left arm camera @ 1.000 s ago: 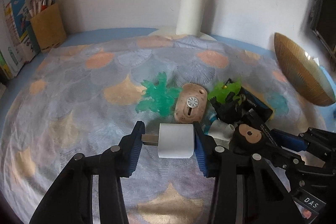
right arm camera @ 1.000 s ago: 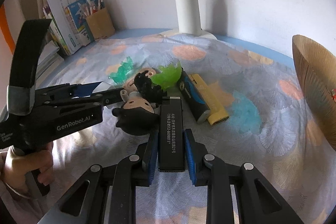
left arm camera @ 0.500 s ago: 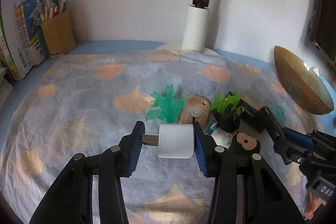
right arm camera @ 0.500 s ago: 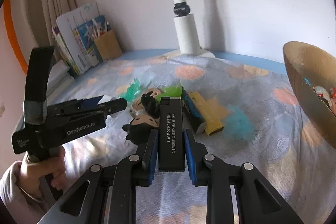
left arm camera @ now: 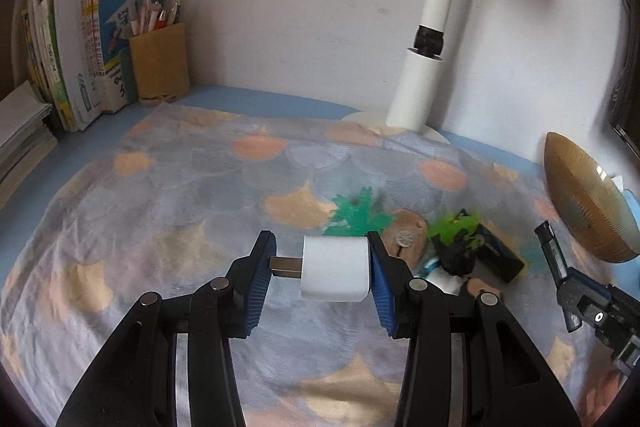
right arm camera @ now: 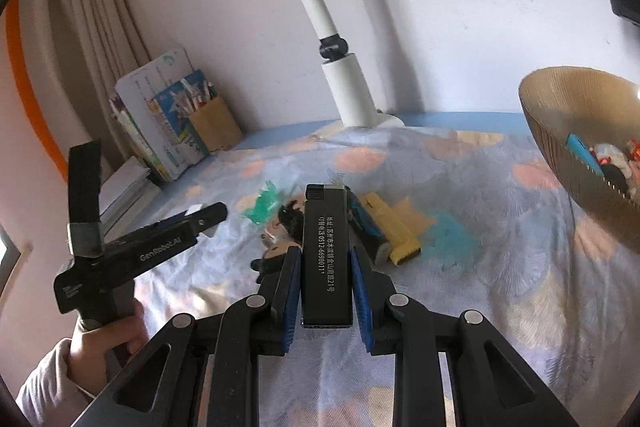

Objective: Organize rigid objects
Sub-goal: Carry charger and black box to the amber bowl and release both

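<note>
Both views now look higher over the surface than a moment ago, and the clutter has dropped toward the lower middle of each frame; both items have probably been lifted clear and are ready to carry toward the bowl. In the left wrist view, the left hand-held gripper (left arm camera: 320,273) at lower centre is clamped on a white plastic USB charger block (left arm camera: 335,268), its metal plug pointing left against the left pad. In the right wrist view, the right hand-held gripper (right arm camera: 326,285) is closed narrowly on a slim black rectangular lighter with white printed text (right arm camera: 326,259), standing upright at centre. At upper left of the left view stand books (left arm camera: 72,55) and a brown pen holder (left arm camera: 159,63). A pale scallop-patterned cloth (left arm camera: 180,207) covers the blue surface (left arm camera: 248,98). Right of centre lie a green plastic leaf (left arm camera: 358,213), small figurines and a yellow bar (right arm camera: 394,233). A white lamp post (left arm camera: 424,67) rises at upper right, and a ribbed wooden bowl (left arm camera: 584,203) holding small items sits at the far right.
</note>
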The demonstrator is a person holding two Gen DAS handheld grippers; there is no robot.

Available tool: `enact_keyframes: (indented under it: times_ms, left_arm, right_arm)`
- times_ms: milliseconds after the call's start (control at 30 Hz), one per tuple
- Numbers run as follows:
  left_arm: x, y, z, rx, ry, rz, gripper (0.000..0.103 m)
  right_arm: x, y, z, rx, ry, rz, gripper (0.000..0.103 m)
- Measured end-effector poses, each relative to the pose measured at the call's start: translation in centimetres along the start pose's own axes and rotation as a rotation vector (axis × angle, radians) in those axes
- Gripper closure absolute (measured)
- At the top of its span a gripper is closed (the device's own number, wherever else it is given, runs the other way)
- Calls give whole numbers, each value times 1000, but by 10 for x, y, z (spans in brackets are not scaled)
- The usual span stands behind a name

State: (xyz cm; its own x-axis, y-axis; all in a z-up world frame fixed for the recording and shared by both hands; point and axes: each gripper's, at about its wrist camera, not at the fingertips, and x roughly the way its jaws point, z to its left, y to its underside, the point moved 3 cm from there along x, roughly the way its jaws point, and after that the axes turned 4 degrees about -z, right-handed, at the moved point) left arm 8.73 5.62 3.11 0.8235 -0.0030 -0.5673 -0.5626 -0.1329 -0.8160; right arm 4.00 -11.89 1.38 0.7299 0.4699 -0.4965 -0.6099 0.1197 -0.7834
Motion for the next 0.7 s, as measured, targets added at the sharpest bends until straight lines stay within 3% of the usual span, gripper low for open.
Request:
enact_keyframes:
  times_ms: [200, 433, 700]
  left_arm:
    - [-7, -31, -47, 18, 54, -46, 61]
    - [-9, -74, -143, 114, 197, -109, 61]
    - [5, -79, -235, 184, 329, -104, 61]
  right_arm:
    - [-26, -38, -18, -6, -3, -58, 79]
    - [-55, -79, -70, 20, 67, -102, 79]
    - [-76, -98, -144, 93, 160, -112, 79]
